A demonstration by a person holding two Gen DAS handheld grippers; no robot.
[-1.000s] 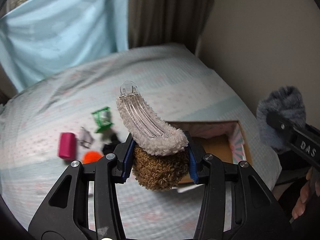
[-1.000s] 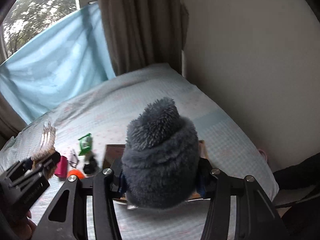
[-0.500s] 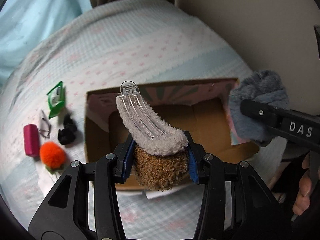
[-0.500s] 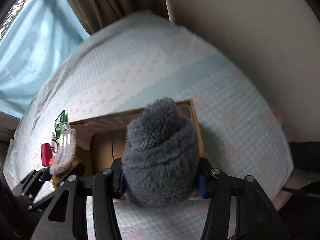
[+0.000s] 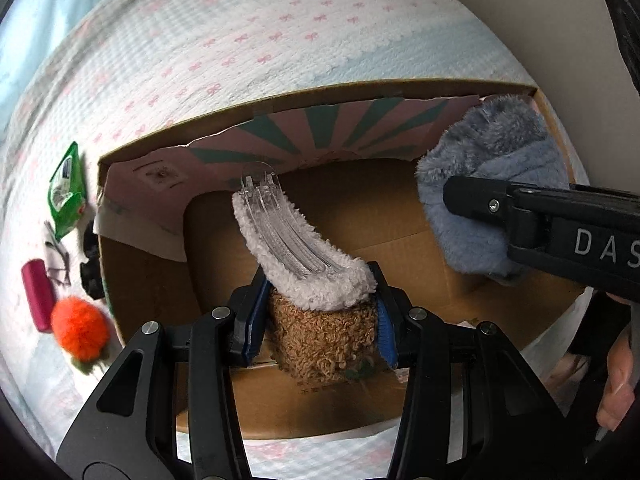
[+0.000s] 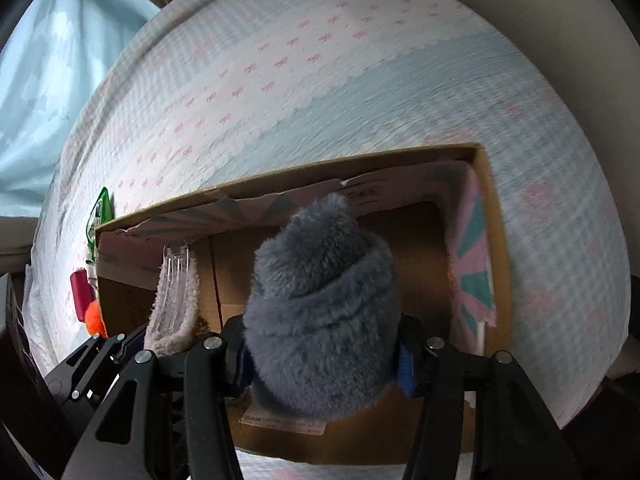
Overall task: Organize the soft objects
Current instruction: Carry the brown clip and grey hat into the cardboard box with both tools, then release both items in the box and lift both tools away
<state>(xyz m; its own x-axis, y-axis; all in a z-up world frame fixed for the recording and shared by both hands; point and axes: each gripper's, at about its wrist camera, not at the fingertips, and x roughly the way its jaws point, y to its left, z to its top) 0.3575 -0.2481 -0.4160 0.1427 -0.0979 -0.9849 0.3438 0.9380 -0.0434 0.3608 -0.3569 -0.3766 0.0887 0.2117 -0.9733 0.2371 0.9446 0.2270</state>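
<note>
An open cardboard box (image 5: 360,88) lies on the bed, and both grippers hang over its inside. My left gripper (image 5: 320,316) is shut on a brown curly plush piece (image 5: 324,340). A white fuzzy clip with clear plastic teeth (image 5: 296,256) sticks up from the plush. In the right wrist view my right gripper (image 6: 324,352) has a grey-blue plush roll (image 6: 320,304) between its pads, and its jaws are opening. That roll (image 5: 492,184) shows at the box's right end in the left wrist view, behind one of the right gripper's fingers (image 5: 520,216).
Left of the box on the patterned bedspread (image 5: 280,20) lie a green packet (image 5: 66,192), a magenta cylinder (image 5: 38,296), an orange pom-pom (image 5: 80,328), a small black item (image 5: 90,264) and a wire clip (image 5: 56,256). A person's hand (image 5: 616,392) is at the right.
Both grippers have tipped downward and sunk toward the box, which now fills the views. Each still carries its plush piece. The window and curtain have slid out of sight.
</note>
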